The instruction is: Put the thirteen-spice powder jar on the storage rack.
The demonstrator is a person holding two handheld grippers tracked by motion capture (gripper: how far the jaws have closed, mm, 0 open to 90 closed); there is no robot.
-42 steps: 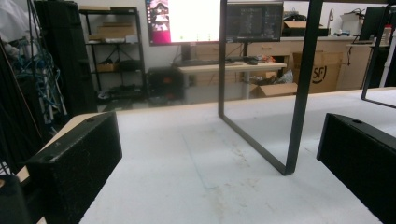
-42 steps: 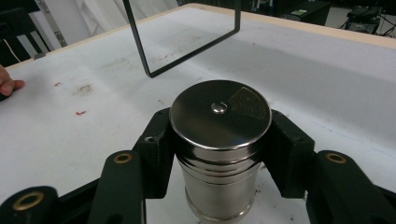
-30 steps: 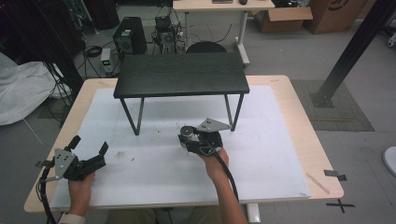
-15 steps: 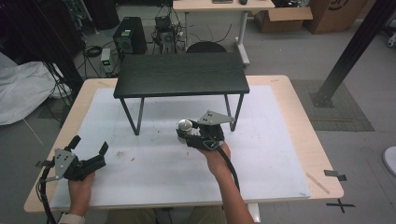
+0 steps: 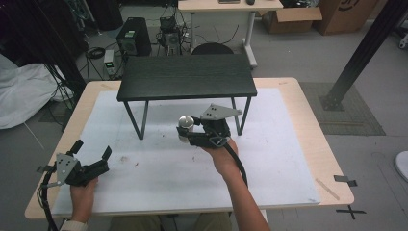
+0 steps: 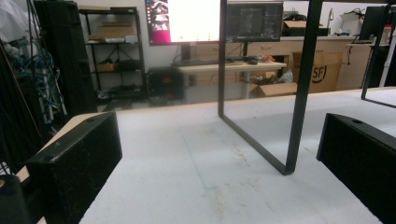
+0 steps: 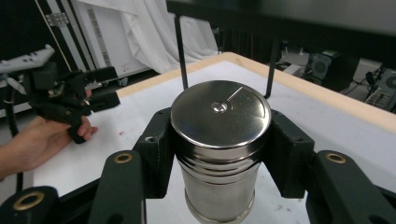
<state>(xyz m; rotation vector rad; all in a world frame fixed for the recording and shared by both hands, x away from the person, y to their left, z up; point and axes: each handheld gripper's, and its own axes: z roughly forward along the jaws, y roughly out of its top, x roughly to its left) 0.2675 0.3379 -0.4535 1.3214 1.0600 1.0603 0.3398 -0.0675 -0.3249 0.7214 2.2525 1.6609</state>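
A shiny steel canister [image 5: 184,124] with a flat lid stands upright between the jaws of my right gripper [image 5: 185,134], just in front of the black shelf table [image 5: 185,77]. The right gripper view shows the canister [image 7: 219,140] clamped at both sides, so the right gripper [image 7: 219,149] is shut on it. I cannot tell whether its base touches the mat. My left gripper [image 5: 92,149] rests at the table's front left, jaws wide open with nothing between them. The left gripper [image 6: 219,158] faces a black table leg [image 6: 299,93].
A white mat [image 5: 159,178] covers the wooden tabletop [image 5: 332,178]. The black shelf table stands on thin metal legs [image 5: 144,120] at the back middle. The left hand and its gripper [image 7: 70,93] show far off in the right gripper view. Beyond the table are a desk, boxes and cables.
My right gripper has carried the canister farther from the person, closer to the black shelf table. The left gripper has stayed put.
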